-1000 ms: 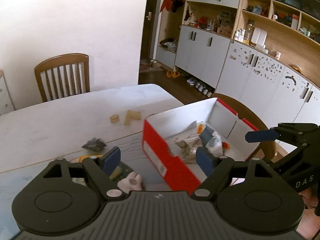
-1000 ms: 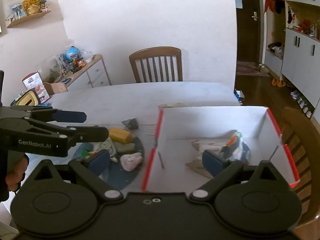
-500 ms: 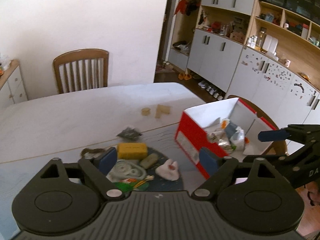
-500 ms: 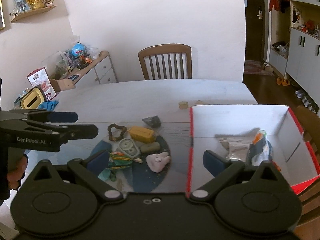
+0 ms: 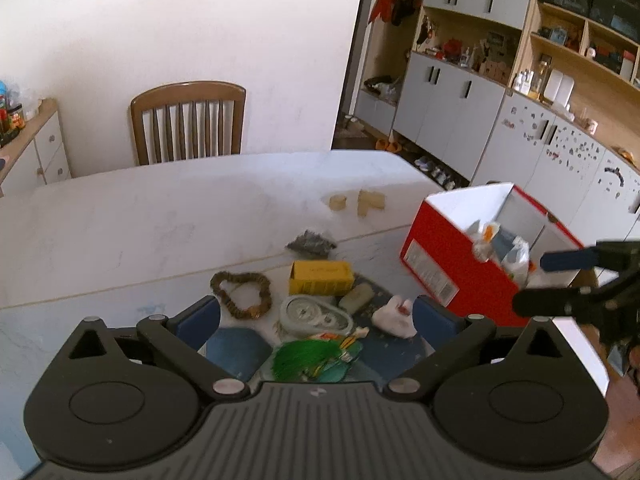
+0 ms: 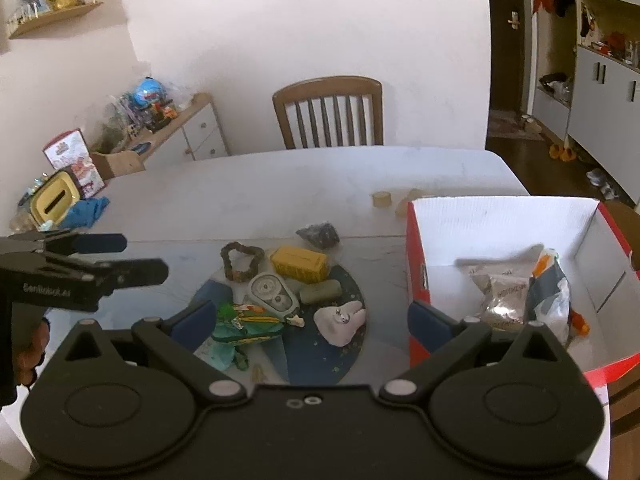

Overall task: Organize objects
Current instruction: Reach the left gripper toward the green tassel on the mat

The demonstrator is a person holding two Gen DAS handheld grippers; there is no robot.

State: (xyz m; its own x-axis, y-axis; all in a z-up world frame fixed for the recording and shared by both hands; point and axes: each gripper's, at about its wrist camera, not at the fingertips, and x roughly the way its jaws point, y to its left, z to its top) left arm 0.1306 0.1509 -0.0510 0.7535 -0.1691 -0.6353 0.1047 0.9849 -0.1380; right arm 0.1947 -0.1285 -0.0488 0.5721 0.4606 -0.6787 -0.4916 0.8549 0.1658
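Note:
A pile lies on a round blue mat [image 6: 320,354]: a yellow box [image 5: 321,278], a brown bead bracelet [image 5: 242,294], a white oval case [image 5: 314,316], a green tassel [image 5: 304,360], a pale soap bar [image 5: 356,298] and a pinkish-white lump [image 5: 394,316]. To the right stands a red box [image 5: 448,268] with several packets [image 6: 516,296] in it. Over the near side of the pile my left gripper [image 5: 316,316] hovers, its jaws opening and empty. My right gripper [image 6: 310,318] is open and empty, above the gap between the mat and the box.
A dark crumpled packet [image 5: 312,244] and two tan pieces [image 5: 372,202] lie on the white table [image 5: 160,216] behind the mat. A wooden chair [image 5: 188,120] stands at the far side. A low cabinet [image 6: 172,136] with clutter is at the left.
Both views have swung left, away from the red box and onto the pile on the mat. The left jaws have spread wider. The right jaws stay wide.

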